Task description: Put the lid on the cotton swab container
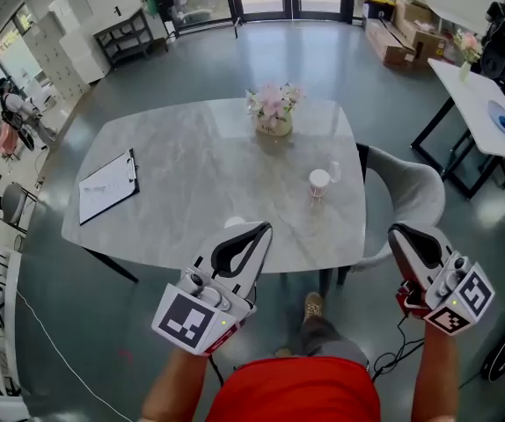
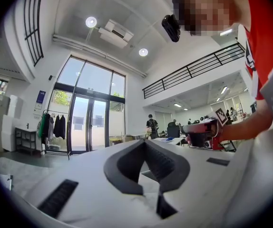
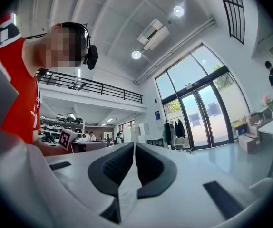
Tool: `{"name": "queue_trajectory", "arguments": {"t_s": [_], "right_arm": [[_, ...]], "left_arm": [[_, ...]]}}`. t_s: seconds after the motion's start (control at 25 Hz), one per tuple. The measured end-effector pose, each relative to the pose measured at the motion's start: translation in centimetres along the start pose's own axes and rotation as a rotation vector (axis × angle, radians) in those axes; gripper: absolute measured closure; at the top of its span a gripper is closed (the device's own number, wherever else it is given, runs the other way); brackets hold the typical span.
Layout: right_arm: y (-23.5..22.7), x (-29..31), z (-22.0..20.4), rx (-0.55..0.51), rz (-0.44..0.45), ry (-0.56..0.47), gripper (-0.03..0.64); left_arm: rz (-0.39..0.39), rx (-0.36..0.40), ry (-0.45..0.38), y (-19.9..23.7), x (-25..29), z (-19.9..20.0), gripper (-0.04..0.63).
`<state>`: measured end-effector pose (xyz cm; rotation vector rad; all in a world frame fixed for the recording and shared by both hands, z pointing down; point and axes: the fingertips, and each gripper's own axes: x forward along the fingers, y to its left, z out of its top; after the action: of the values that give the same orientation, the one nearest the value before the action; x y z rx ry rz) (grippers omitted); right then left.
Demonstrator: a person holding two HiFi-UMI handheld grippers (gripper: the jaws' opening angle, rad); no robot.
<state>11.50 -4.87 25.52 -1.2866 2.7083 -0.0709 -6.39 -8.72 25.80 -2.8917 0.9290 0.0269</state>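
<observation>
A large grey marble-patterned table with rounded corners is seen from above on a grey floor, and a grey upholstered chair is drawn up at its right side. Near the table's front edge, the left gripper, white with black-padded jaws, is held over the tabletop. Its jaws are closed tip to tip with nothing between them, as is plain in the left gripper view. The right gripper is held off the table's right front corner, beside the chair. Its jaws are drawn together to a thin slit and nothing is gripped. A black clipboard bearing white paper lies at the left. A vase of pale pink flowers stands at the far middle. The small round cotton swab container, white above and pinkish below, stands upright toward the right, well apart from both grippers. A small white rounded object lies just beyond the left gripper; whether it is the lid cannot be told.
</observation>
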Motion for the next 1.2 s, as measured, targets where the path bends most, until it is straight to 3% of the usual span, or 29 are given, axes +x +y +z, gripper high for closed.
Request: {"name": "queue_trajectory", "arguments": {"t_s": [0.36, 0.64, 0.84, 1.0, 1.2], "right_arm": [[-7.8, 4.9, -3.1, 0.046, 0.084, 0.078, 0.554], [-12.1, 8.1, -6.4, 0.075, 0.177, 0.186, 0.449], [-13.7, 9.8, -9.1, 0.094, 0.244, 0.262, 0.382], [-14.7, 11.1, -12.1, 0.112, 0.279, 0.320, 0.336], [-16.0, 12.5, -15.5, 0.133, 0.287, 0.384, 0.296]], "left_arm": [[0.027, -0.051, 0.143, 3.6, 6.7, -5.5, 0.574], [0.004, -0.068, 0.265, 4.9, 11.0, -10.2, 0.457], [-0.040, -0.074, 0.329, 5.1, 12.9, -13.5, 0.388], [-0.116, -0.009, 0.374, 5.2, 14.3, -16.6, 0.336], [-0.183, 0.012, 0.483, 5.3, 15.9, -21.2, 0.307]]}}
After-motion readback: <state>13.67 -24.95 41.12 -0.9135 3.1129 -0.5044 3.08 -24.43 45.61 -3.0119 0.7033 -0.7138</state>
